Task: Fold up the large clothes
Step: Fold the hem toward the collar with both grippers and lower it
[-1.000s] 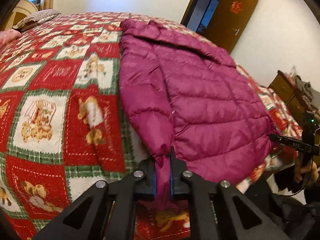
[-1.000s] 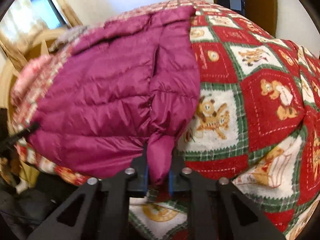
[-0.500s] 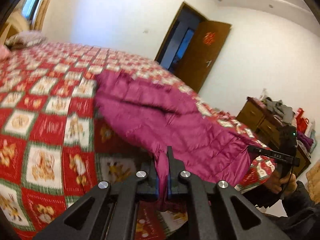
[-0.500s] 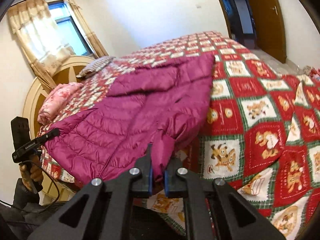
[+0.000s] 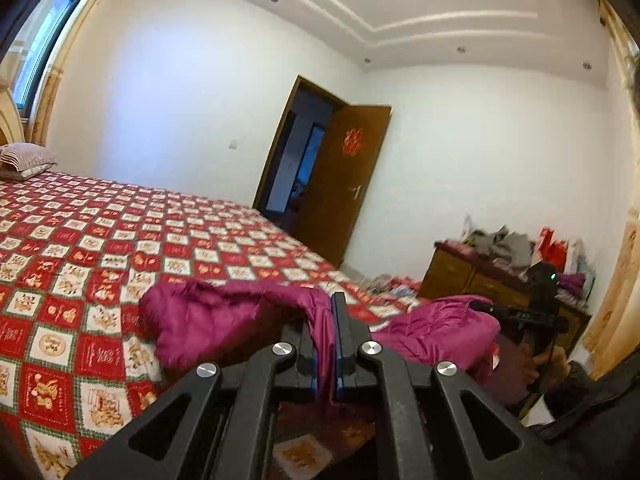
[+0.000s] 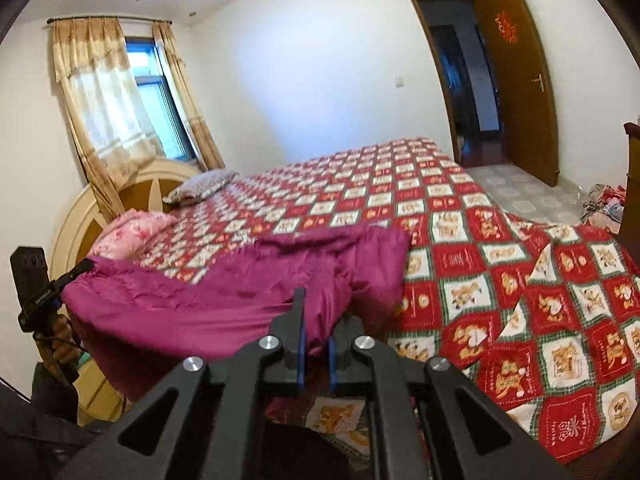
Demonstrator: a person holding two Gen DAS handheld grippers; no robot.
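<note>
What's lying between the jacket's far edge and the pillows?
Only bare patchwork quilt between the magenta puffer jacket and the pillows, in the right wrist view.

Clutter on the dresser [image 5: 476, 276] is too blurred to identify.

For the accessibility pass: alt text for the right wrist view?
The right gripper is shut on the hem of a magenta puffer jacket, lifting it off a red patchwork quilt; the left gripper holds the other corner.
</note>
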